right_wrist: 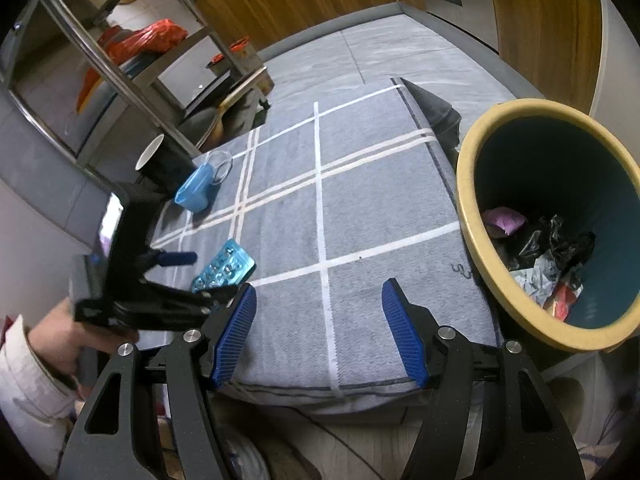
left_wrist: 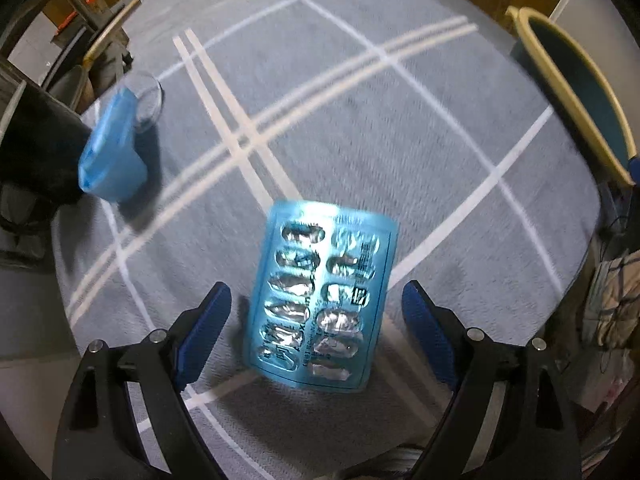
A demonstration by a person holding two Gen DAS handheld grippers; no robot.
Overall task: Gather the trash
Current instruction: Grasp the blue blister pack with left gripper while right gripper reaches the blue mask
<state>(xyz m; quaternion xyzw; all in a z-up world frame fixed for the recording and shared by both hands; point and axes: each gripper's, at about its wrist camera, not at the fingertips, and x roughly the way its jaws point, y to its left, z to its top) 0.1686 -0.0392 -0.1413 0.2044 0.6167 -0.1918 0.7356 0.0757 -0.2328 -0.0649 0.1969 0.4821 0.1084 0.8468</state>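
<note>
A blue empty pill blister pack (left_wrist: pixel 320 300) lies on the grey checked cloth (left_wrist: pixel 340 120), between the open fingers of my left gripper (left_wrist: pixel 318 312), which hovers just above it. It also shows in the right wrist view (right_wrist: pixel 224 266), beside the left gripper (right_wrist: pixel 196 276). A blue face mask (left_wrist: pixel 112 152) lies at the far left, next to a clear plastic lid (left_wrist: pixel 148 98); both show in the right wrist view too, mask (right_wrist: pixel 196 190). My right gripper (right_wrist: pixel 320 320) is open and empty over the cloth's near edge. The yellow-rimmed bin (right_wrist: pixel 472 216) holds several pieces of trash.
A black cup (right_wrist: pixel 164 164) stands at the cloth's far left corner, by the mask. A metal shelf rack (right_wrist: pixel 120 64) stands behind it. The bin (left_wrist: pixel 560 80) is at the right of the cloth. Wooden cabinets line the back.
</note>
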